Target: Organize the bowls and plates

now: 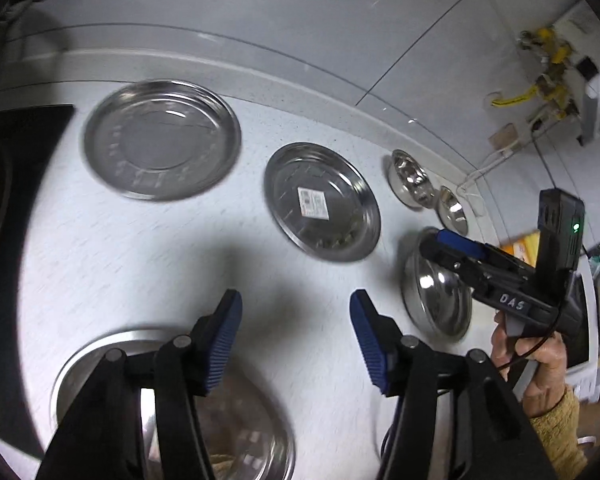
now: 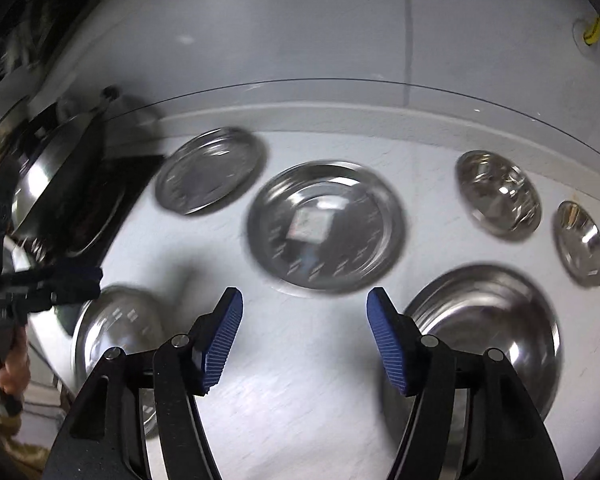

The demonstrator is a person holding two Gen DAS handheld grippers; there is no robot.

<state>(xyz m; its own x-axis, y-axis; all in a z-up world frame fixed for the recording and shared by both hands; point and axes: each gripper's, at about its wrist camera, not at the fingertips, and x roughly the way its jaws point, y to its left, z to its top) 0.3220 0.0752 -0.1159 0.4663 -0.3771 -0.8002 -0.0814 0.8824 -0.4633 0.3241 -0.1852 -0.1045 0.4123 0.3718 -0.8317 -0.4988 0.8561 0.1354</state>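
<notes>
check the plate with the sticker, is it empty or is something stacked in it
Empty. The stickered plate lies flat on the counter with only its label inside, apart from the other dishes.

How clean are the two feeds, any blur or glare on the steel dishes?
Left wrist: the round steel plate with a white label is fairly sharp, with mild smear at the edges. Right wrist: heavy motion blur, the same plate is smeared and the small steel bowls glare.

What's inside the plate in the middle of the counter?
A white rectangular sticker lies flat in the middle plate, near its centre. Nothing else shows inside. Its print is too blurred to read, and what it covers cannot be seen.
</notes>
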